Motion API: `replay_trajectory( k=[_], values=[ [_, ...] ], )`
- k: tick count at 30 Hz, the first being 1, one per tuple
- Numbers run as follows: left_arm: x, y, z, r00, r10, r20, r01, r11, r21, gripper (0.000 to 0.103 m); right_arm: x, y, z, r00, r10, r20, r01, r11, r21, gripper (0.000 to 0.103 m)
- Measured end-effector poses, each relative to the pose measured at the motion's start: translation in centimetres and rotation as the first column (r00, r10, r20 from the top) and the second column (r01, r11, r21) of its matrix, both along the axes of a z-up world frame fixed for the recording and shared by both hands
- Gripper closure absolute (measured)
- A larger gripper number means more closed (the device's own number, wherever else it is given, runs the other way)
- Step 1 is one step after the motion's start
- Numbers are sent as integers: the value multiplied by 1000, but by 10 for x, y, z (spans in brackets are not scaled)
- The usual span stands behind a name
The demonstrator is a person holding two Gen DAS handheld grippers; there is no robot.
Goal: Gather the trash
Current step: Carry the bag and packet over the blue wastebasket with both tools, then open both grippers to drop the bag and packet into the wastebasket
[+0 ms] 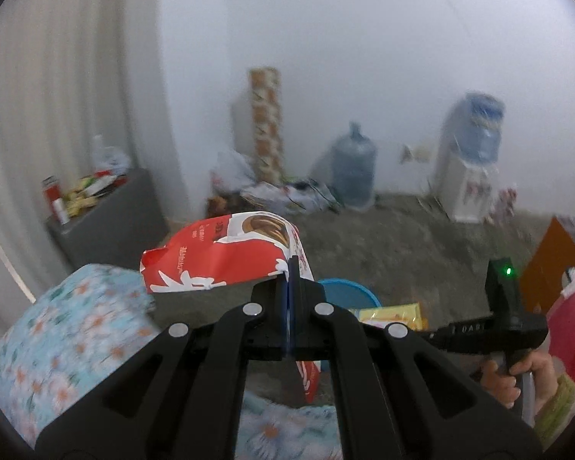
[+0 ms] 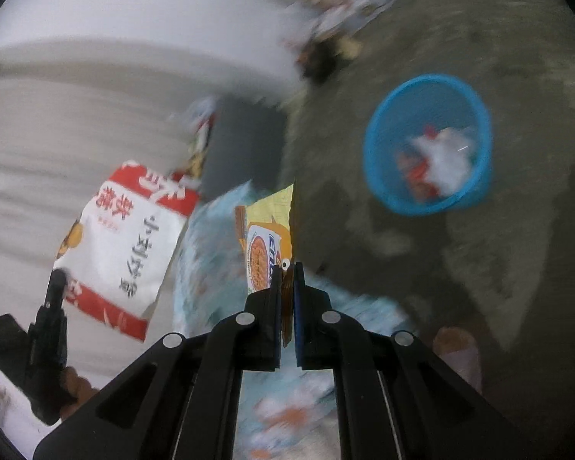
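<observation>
My left gripper (image 1: 289, 268) is shut on a crumpled red and white snack bag (image 1: 226, 253), held in the air above the flowered blue bedding (image 1: 69, 345). The same red and white snack bag (image 2: 122, 241) shows at the left of the right wrist view, with the left gripper (image 2: 57, 280) under it. My right gripper (image 2: 288, 268) is shut on a yellow snack wrapper (image 2: 266, 245); that yellow snack wrapper (image 1: 391, 314) also appears low in the left wrist view. A blue mesh bin (image 2: 427, 142) stands on the floor to the right, holding red and white trash. The bin's rim (image 1: 349, 291) peeks from behind my left fingers.
A grey cabinet (image 1: 111, 222) with packets on top stands at the left by the curtain. Against the far wall are a tall patterned box (image 1: 266, 122), a water jug (image 1: 352, 165), a water dispenser (image 1: 467, 161) and littered bags (image 1: 287, 195). An orange box (image 1: 552, 264) sits at the right.
</observation>
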State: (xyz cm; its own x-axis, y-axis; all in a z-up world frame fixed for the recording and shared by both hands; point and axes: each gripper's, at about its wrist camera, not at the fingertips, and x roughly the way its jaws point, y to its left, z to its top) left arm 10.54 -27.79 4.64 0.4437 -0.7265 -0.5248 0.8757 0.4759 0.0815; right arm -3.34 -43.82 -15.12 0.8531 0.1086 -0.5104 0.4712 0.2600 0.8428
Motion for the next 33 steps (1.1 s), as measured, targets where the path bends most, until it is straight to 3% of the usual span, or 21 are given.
replay_trajectory(
  k=[3,7,12,16,18,19,20,21,23,25,27,33],
  values=[
    [0,-47,-18,998,-68,-3,68,995,68,103,-11,-27,-12,992,-92,-84,88,994,-59,98],
    [6,-116,-62,989,-143,-45,149,970,193,103,-9,-55,-38,973,-149,-177,134,987,-91,98],
    [27,-179,-124,982,-144,-121,177,927,332,103,24,-80,-72,956,-135,-259,111,988,-107,97],
    [49,-214,-162,975,-111,-194,179,906,384,103,53,-104,-93,942,-132,-308,98,988,-123,95],
    [60,-232,-177,965,-96,-244,188,902,389,103,68,-117,-104,935,-116,-336,75,988,-133,81],
    [68,-241,-191,955,-82,-284,195,899,393,102,73,-123,-112,929,-113,-353,70,989,-133,62],
    [72,-247,-200,946,-72,-316,201,895,397,91,74,-128,-118,919,-119,-377,72,988,-136,54],
    [76,-251,-208,938,-59,-340,203,891,405,75,73,-132,-123,908,-129,-398,77,987,-144,54],
    [81,-258,-227,932,-21,-362,188,881,434,64,67,-135,-127,903,-146,-405,94,985,-145,54],
    [83,-259,-234,926,-11,-378,187,881,434,64,54,-135,-124,909,-175,-377,133,982,-134,54],
    [84,-256,-234,917,-10,-398,189,890,415,55,42,-134,-120,912,-208,-355,166,976,-144,52],
    [81,-243,-202,926,-11,-376,157,920,360,51,23,-133,-112,910,-253,-328,217,966,-140,52]
  ],
)
